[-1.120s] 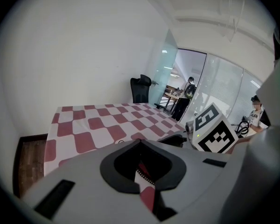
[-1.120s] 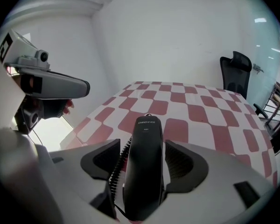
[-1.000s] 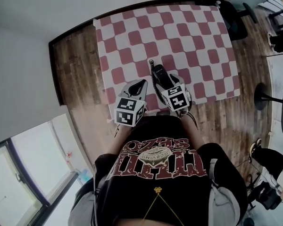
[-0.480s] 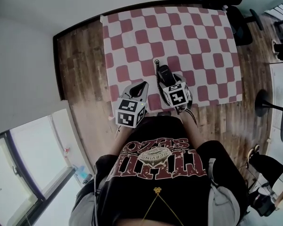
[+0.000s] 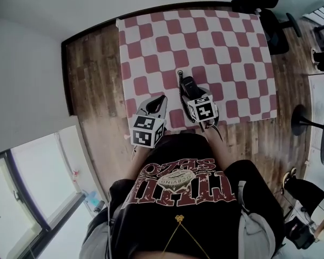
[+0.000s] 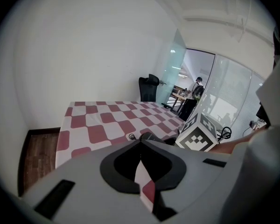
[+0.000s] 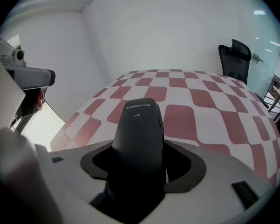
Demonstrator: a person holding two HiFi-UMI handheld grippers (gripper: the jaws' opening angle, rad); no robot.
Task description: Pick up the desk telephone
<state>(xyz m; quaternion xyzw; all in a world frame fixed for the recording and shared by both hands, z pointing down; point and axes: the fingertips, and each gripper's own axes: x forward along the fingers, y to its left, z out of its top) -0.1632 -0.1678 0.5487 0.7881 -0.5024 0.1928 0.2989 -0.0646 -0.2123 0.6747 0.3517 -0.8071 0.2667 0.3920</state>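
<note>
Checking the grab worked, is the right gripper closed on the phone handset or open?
Shut on it: in its own view, the right gripper has both jaws pressed against the black handset.

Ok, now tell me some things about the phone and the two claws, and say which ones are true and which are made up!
1. The right claw is closed on the black phone. True.
2. The left claw is holding something too. False: it is shut with nothing in it.
3. The tablecloth has blue and white squares. False: the squares are red and white.
4. A black chair stands past the far side of the table. True.
</note>
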